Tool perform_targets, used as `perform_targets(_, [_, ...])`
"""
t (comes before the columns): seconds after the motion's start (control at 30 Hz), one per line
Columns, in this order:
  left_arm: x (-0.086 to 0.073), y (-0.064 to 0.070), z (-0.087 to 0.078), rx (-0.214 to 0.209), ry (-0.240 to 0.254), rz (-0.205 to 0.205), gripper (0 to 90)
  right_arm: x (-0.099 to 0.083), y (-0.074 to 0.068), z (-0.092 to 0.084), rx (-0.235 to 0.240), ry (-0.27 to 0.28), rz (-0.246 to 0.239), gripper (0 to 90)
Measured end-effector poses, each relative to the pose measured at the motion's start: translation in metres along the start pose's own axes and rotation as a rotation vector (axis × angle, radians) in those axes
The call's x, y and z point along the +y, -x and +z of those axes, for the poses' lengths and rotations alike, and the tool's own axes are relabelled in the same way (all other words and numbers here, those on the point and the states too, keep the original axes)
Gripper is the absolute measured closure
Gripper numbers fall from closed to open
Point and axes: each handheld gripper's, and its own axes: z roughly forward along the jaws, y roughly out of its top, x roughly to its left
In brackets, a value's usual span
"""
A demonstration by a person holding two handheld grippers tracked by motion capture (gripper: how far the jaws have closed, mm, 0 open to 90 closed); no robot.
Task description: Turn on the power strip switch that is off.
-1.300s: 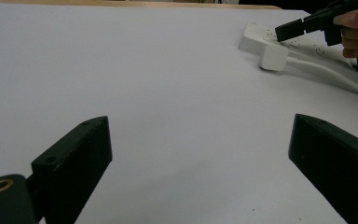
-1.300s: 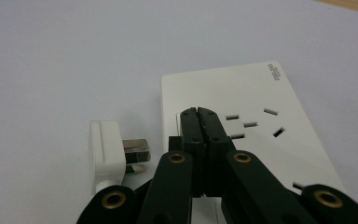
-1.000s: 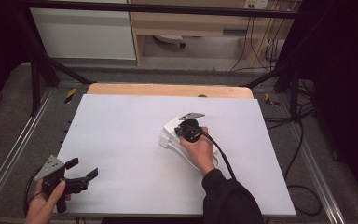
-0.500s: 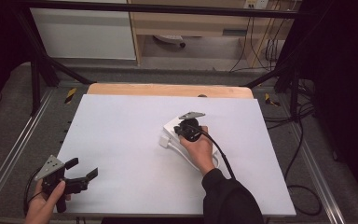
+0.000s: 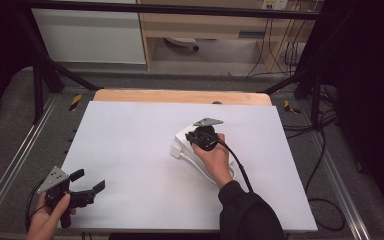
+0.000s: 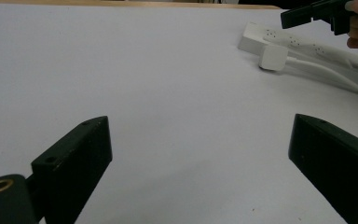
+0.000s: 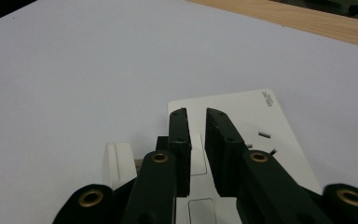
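right gripper view: right tool (image 7: 198, 116) slightly parted over power strip (image 7: 242, 121).

Table: white sheet (image 5: 130, 150) over a wooden top (image 5: 180, 96) that shows along the far edge.
Floor: grey carpet (image 5: 10, 130), aluminium rails (image 5: 10, 170) on both sides.
Behind: white cabinet (image 5: 90, 35), wooden shelf unit (image 5: 205, 25), black cables (image 5: 280, 55).
Light: dim at the edges.

Right gripper (image 5: 194, 139) over power strip (image 5: 184, 142)
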Motion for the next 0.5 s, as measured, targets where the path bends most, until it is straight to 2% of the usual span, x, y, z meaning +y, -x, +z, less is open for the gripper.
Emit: perform_targets(0.5, [0.000,0.001,0.000,-0.009,-0.001,0.005,6.0,0.006,0.001,-0.011,-0.002,0.035,0.018,68.2])
